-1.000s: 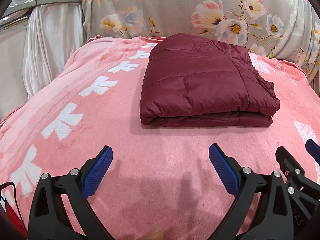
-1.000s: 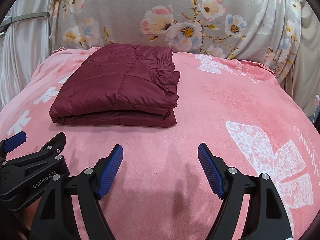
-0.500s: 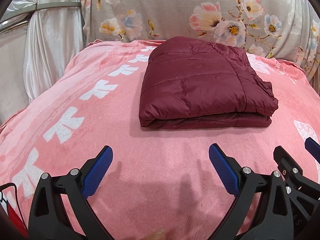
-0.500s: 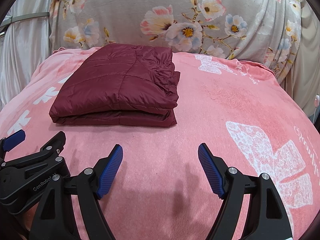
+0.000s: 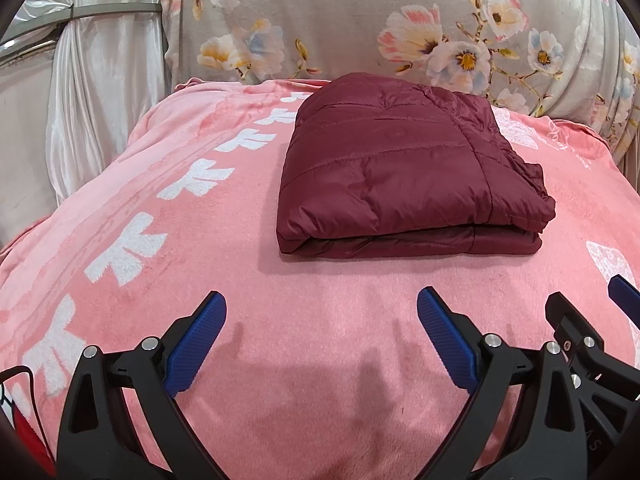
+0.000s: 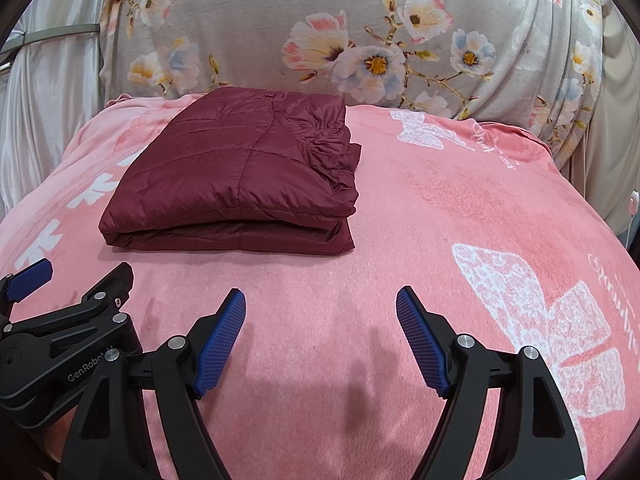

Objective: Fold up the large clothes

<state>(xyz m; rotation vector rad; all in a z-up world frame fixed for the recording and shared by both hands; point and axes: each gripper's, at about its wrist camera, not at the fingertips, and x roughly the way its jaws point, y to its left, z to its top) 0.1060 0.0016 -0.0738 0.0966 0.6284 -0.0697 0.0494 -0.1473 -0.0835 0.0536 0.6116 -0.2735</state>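
From the left wrist: folded maroon jacket (image 5: 404,176) lying far on pink blanket (image 5: 320,300), left hand-held gripper (image 5: 322,312) spread wide, empty. From the right wrist: jacket far left, right hand-held gripper (image 6: 320,308) spread too, gripping nothing.

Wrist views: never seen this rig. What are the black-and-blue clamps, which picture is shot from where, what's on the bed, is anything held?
No robot arm here: a person holds a two-finger clamp in each hand, each with a fisheye camera looking along its fingers. One picture is from the left gripper, the other from the right gripper. Each view also catches the neighbouring clamp at its edge. On the pink blanket lies a dark red quilted jacket, folded into a neat rectangle. Behind it hangs a grey floral cloth. Both grippers are open and empty, short of the jacket, touching nothing.
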